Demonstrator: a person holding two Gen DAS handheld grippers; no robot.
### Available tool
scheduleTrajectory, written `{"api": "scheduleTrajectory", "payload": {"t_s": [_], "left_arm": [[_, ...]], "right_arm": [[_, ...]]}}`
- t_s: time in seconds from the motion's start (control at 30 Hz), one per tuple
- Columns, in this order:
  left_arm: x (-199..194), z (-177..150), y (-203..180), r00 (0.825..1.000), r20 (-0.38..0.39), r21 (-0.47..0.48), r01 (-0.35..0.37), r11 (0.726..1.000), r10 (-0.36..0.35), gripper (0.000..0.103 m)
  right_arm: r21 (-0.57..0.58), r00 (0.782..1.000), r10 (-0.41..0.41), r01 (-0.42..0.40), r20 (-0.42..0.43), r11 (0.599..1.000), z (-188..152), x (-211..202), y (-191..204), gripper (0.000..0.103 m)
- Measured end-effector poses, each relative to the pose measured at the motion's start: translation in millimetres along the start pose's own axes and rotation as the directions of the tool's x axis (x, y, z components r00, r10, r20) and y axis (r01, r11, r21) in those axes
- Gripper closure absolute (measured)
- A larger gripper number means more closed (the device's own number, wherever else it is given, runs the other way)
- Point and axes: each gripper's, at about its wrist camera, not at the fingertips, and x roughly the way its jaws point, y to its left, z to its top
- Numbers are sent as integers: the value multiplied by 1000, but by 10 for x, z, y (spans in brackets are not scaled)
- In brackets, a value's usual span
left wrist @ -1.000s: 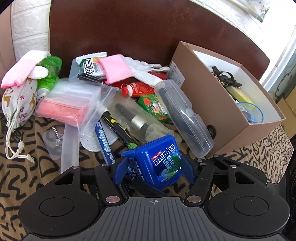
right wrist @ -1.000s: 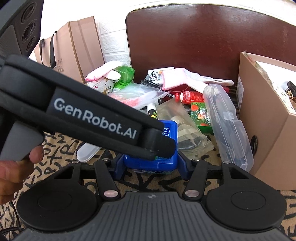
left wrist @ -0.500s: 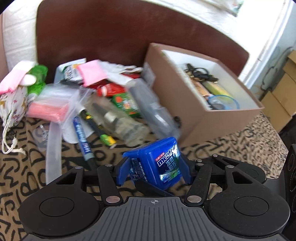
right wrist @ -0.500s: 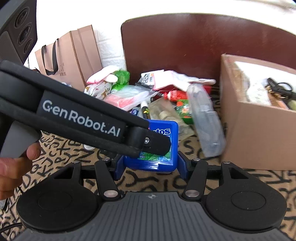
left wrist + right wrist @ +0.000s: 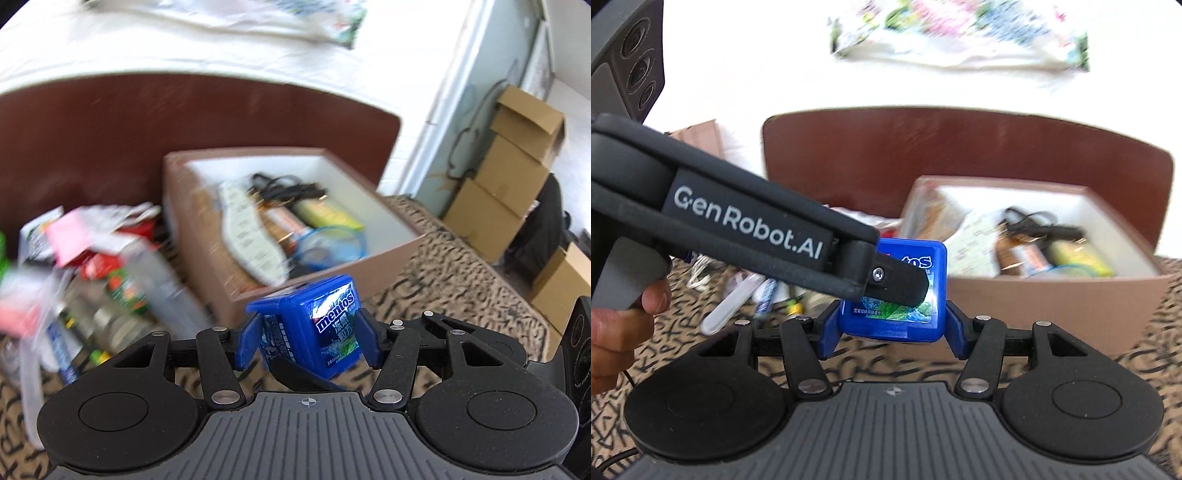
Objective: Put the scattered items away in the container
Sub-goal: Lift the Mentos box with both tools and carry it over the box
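Gripping a mentos box (image 5: 325,325), the left gripper (image 5: 308,339) has its blue plastic fingers (image 5: 247,341) clamped on two opposite sides. The mentos box is a small, glossy, hard blue plastic cube with rounded corners, a white logo and a green-blue printed label. It sits tilted, one corner up toward 12 o'clock, in the air above the cloth (image 5: 461,280).

In the right wrist view the right gripper (image 5: 892,332) has its own blue fingers (image 5: 831,330) flush against the mentos box at 9 and 3 o'clock, so it looks clasped by this pair too. The left gripper's matte black body slants in from 10 o'clock, its tip over the label, with a hand (image 5: 624,317) on its grey handle.

Seen from the left wrist, the carton (image 5: 391,258) lies at 12 o'clock from the mentos box, just beyond it. It is open-topped brown cardboard, white inside, holding black cable, a yellow pack and a blue ring, all blurred. The pile (image 5: 122,280) of clear plastic bags, red and green packets and pens lies at 9 to 10 o'clock, also blurred. The cloth is tan with black squiggles. A dark brown curved panel (image 5: 92,147) stands behind the carton.
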Motion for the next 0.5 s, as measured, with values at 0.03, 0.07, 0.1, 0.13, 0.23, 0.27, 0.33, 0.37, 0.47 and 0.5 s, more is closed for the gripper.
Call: {"api": "scheduleTrajectory", "payload": {"t_s": [0.03, 0.07, 0.1, 0.13, 0.23, 0.27, 0.33, 0.37, 0.47, 0.5], "left_arm": [[34, 61, -58, 1000, 6, 12, 12, 1000, -12, 46], [72, 127, -114, 1000, 11, 24, 25, 999, -26, 46], [119, 200, -169, 999, 15, 35, 41, 999, -42, 46], [167, 270, -213, 998, 17, 42, 59, 997, -59, 46], [321, 490, -342, 993, 19, 57, 113, 992, -114, 46], [377, 559, -390, 991, 21, 64, 129, 990, -130, 46], [491, 685, -481, 986, 24, 73, 161, 984, -163, 47], [543, 732, -519, 983, 25, 80, 177, 981, -179, 47], [755, 858, -634, 975, 15, 84, 220, 972, -222, 47], [835, 892, -672, 972, 10, 88, 232, 969, -234, 47]], "right_arm": [[0, 1000, -15, 15, 9, 1000, 34, -21, -58, 41], [0, 999, -32, 32, 21, 1000, 66, -62, -126, 41], [-1, 998, -50, 50, 31, 999, 105, -102, -200, 41], [-4, 997, -68, 68, 40, 998, 145, -137, -269, 41], [-10, 990, -125, 126, 69, 992, 226, -222, -469, 41], [-9, 987, -142, 143, 78, 990, 257, -247, -533, 41], [-8, 980, -174, 176, 92, 984, 312, -273, -666, 41], [-9, 976, -195, 197, 97, 980, 337, -278, -736, 41], [-13, 965, -243, 246, 96, 969, 376, -236, -939, 41], [-14, 962, -257, 259, 92, 966, 377, -211, -1009, 41]]}}
